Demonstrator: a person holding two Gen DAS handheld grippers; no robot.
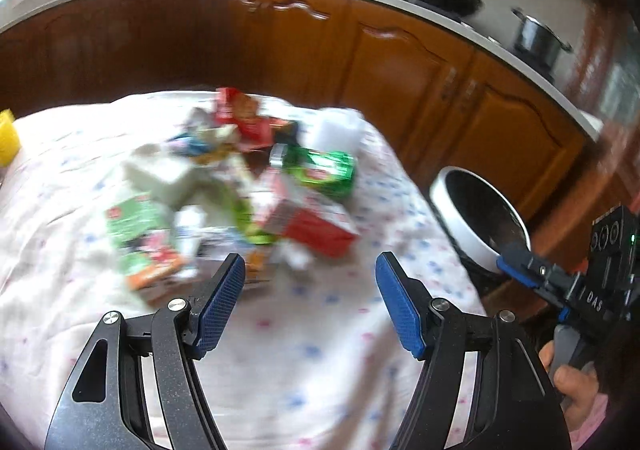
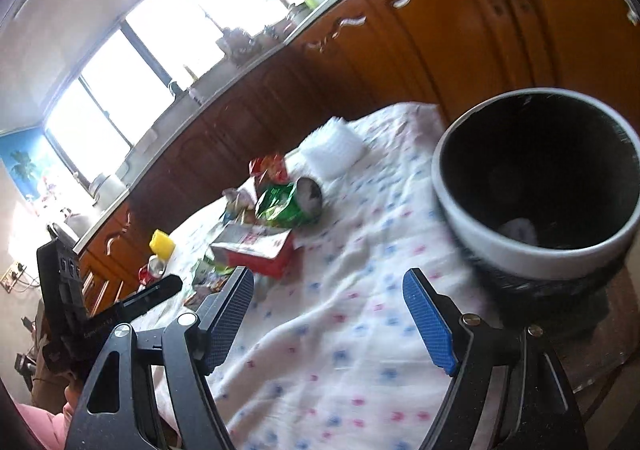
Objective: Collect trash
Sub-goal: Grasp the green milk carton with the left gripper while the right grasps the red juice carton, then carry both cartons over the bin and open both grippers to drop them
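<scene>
A blurred pile of trash (image 1: pixel 224 186) lies on the flowered tablecloth (image 1: pixel 320 350): a red box (image 1: pixel 316 226), a green crushed can (image 1: pixel 324 170), a green packet (image 1: pixel 132 218) and red wrappers. My left gripper (image 1: pixel 310 270) hangs open just short of the pile, nothing between its blue pads. My right gripper (image 2: pixel 328 282) is open and empty over the cloth, left of the white-rimmed bin (image 2: pixel 460 218). A pale crumpled piece (image 2: pixel 518 230) lies in the bin. The red box (image 2: pixel 256 250) and green can (image 2: pixel 288 202) lie beyond it.
The bin (image 1: pixel 444 206) stands at the table's right edge, with my right gripper (image 1: pixel 516 266) and a hand beside it. A white foam block (image 2: pixel 332 146), a yellow sponge (image 2: pixel 162 242) and a red can (image 2: pixel 154 270) lie on the cloth. Wooden cabinets (image 1: pixel 400 70) run behind.
</scene>
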